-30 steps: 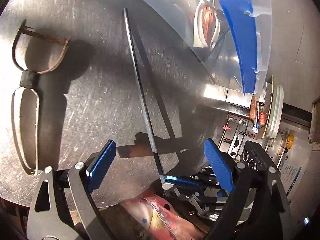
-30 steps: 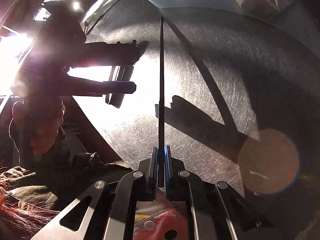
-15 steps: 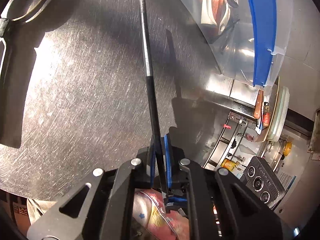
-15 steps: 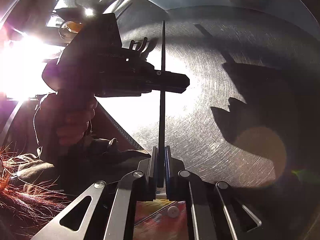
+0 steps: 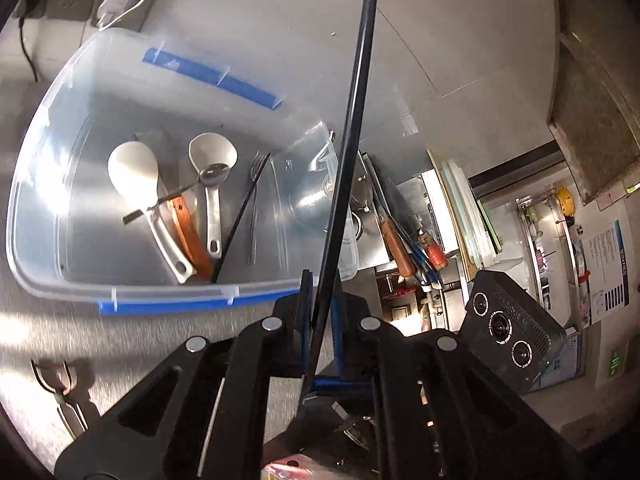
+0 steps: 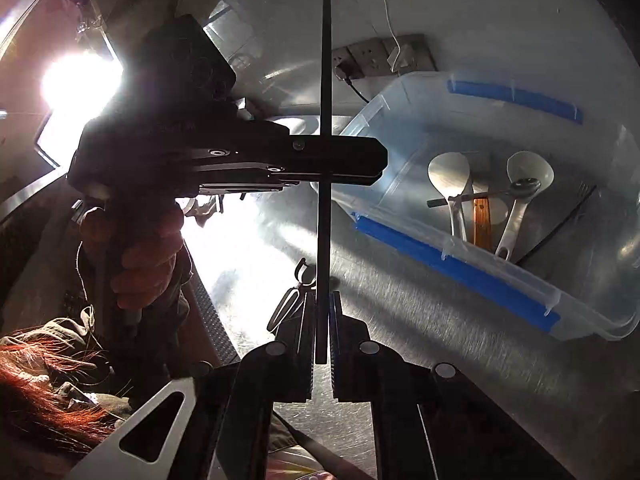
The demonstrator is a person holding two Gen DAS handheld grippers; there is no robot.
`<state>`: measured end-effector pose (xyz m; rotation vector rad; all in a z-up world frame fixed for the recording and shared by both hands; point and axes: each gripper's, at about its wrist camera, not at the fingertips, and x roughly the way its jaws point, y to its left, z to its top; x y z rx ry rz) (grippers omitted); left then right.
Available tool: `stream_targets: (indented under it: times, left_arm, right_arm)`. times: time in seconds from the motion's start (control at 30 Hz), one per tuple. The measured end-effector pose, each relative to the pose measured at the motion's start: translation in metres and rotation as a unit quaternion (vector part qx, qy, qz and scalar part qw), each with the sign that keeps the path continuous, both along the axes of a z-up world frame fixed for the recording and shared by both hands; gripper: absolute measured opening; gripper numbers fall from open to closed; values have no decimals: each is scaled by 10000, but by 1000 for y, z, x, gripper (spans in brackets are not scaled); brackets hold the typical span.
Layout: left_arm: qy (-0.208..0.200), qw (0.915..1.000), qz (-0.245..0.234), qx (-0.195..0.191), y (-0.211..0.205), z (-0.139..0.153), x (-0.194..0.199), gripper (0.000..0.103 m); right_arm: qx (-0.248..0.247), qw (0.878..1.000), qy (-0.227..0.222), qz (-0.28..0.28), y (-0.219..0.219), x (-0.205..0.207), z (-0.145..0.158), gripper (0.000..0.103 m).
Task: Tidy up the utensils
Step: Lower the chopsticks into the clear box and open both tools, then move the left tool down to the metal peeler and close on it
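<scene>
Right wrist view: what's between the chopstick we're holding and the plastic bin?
Only bare steel counter. The right wrist view shows nothing lying between the chopstick and the bin.

The thin black chopstick [image 5: 352, 120] runs off the top edge; glare whites out the steel counter [image 6: 240, 248] at left.

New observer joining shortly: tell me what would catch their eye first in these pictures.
A long black chopstick runs up the frame, clamped by both the right gripper and left gripper. Beyond it a clear plastic bin with blue clips sits on the steel counter, already holding spoons.
</scene>
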<state>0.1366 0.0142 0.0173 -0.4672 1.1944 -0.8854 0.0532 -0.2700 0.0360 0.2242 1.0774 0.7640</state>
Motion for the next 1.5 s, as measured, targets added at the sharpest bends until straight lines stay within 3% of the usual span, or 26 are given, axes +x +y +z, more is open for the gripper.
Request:
stream_targets:
  times: [0.1,0.23,0.3,0.4,0.53,0.6,0.67,0.73,0.8,0.87,0.93,0.97,1.03,1.13,1.27,1.4,1.5]
  left_arm:
    - [248,9991,-190,273,-40,-12,63,7]
    - [1117,9911,-328,644,-84,-76,115,7]
    - [1712,9813,-420,775,-97,-117,127,7]
    - [2595,9598,-561,907,-110,-173,128,7]
    - [2823,9436,-663,1598,-123,-203,126,8]
    - [2558,9440,-834,1908,-125,-195,120,9]
    - [2213,9460,-920,2184,-119,-175,110,21]
    - [1673,9611,-856,2026,-102,-137,95,37]
    - [1026,9801,-763,1518,-72,-87,73,59]
    - [367,9924,-619,1003,-30,-39,43,75]
    - [-168,9977,-395,529,20,-4,13,82]
    - [-318,9983,-277,398,47,5,-3,83]
    - [-498,9977,85,445,97,12,-27,83]
    - [-473,9910,748,1005,159,-7,-58,83]
    - [269,9732,1267,1899,217,-69,-78,83]
    - [1225,9702,1416,1538,255,-126,-82,83]
    - [1535,9680,1404,1406,263,-148,-79,83]
  right_arm:
    - [-348,9986,101,-374,-25,60,-11,7]
    - [-803,9923,601,-733,-45,107,-57,7]
    - [-865,9884,955,-805,-53,119,-82,8]
    - [-966,9814,1453,-797,-60,126,-113,3]
    - [-1240,9703,1932,-762,-60,132,-139,5]
    - [-1206,9712,1906,-773,-62,129,-136,7]
    - [-1241,9742,1691,-831,-63,121,-122,7]
    - [-1184,9797,1378,-845,-60,107,-98,9]
    - [-965,9876,992,-734,-47,84,-67,21]
    - [-677,9943,675,-467,-23,65,-46,37]
    - [-381,9981,482,-64,3,38,-26,39]
    - [-254,9985,482,105,21,27,-25,46]
    - [-209,9973,596,362,61,7,-39,49]
    - [-396,9926,992,570,118,-10,-84,49]
    - [-880,9806,1697,438,171,-24,-145,47]
    - [-957,9722,2057,583,207,-36,-165,44]
    - [-1168,9698,2051,620,231,-40,-173,44]
